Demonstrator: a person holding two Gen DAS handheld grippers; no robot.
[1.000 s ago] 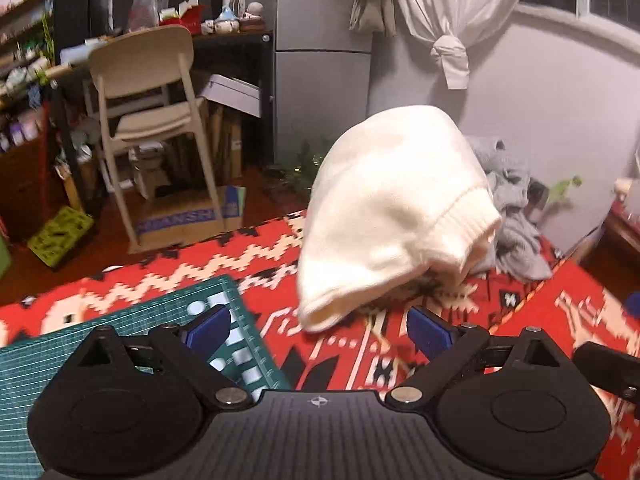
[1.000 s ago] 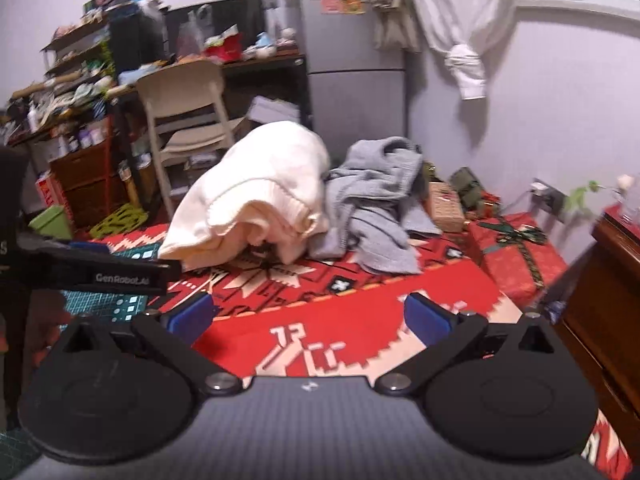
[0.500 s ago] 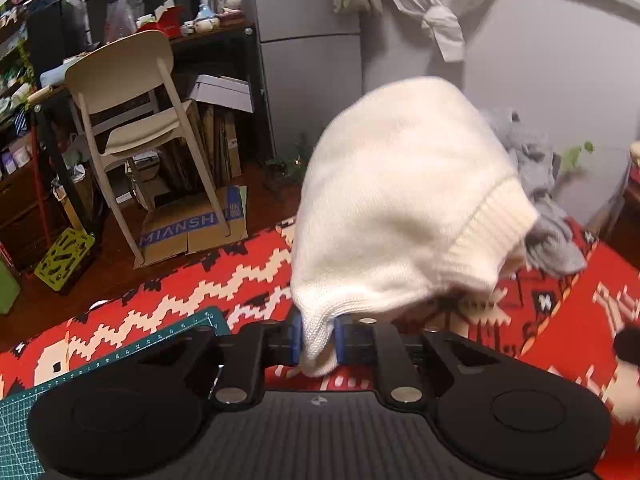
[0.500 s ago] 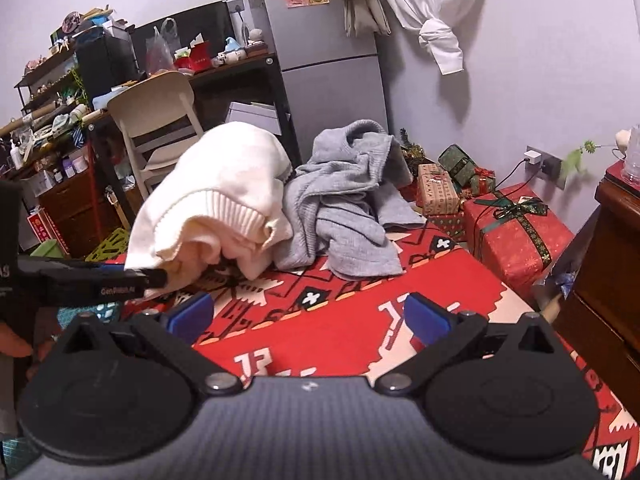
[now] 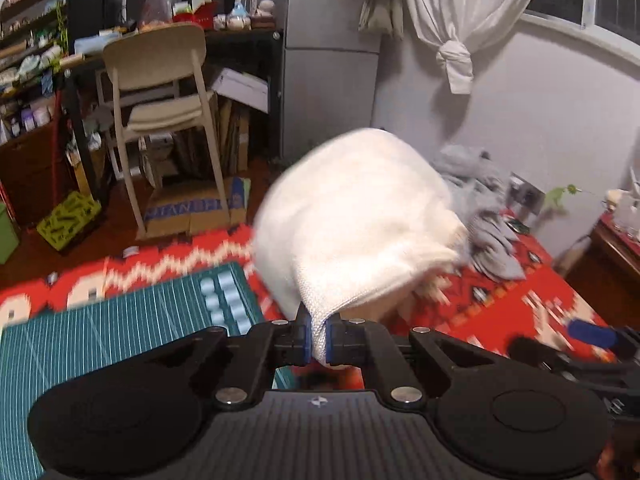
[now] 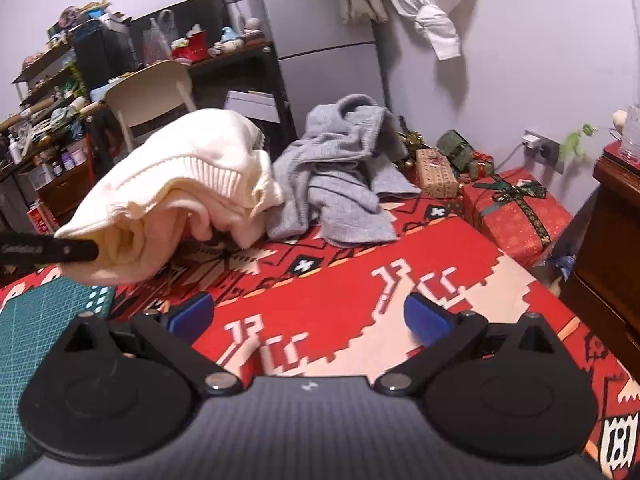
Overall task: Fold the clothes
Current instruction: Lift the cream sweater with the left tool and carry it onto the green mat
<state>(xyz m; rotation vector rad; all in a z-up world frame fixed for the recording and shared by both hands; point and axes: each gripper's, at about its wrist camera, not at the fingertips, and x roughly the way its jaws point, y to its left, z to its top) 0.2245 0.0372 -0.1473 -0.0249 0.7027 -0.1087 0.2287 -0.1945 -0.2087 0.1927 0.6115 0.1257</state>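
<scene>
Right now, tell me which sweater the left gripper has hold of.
The cream sweater: the left gripper is shut on its edge. The grey sweater lies untouched behind it.

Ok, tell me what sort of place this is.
Most likely a lived-in home room: a fridge beside a cluttered desk, wrapped gift boxes on the floor, and sweaters heaped on a patterned red cloth.

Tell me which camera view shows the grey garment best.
The right wrist view. There the grey garment lies crumpled in plain sight on the red patterned cloth, beside the cream sweater. In the left wrist view the sweater hides most of it; only a blurred edge shows at the right.
</scene>
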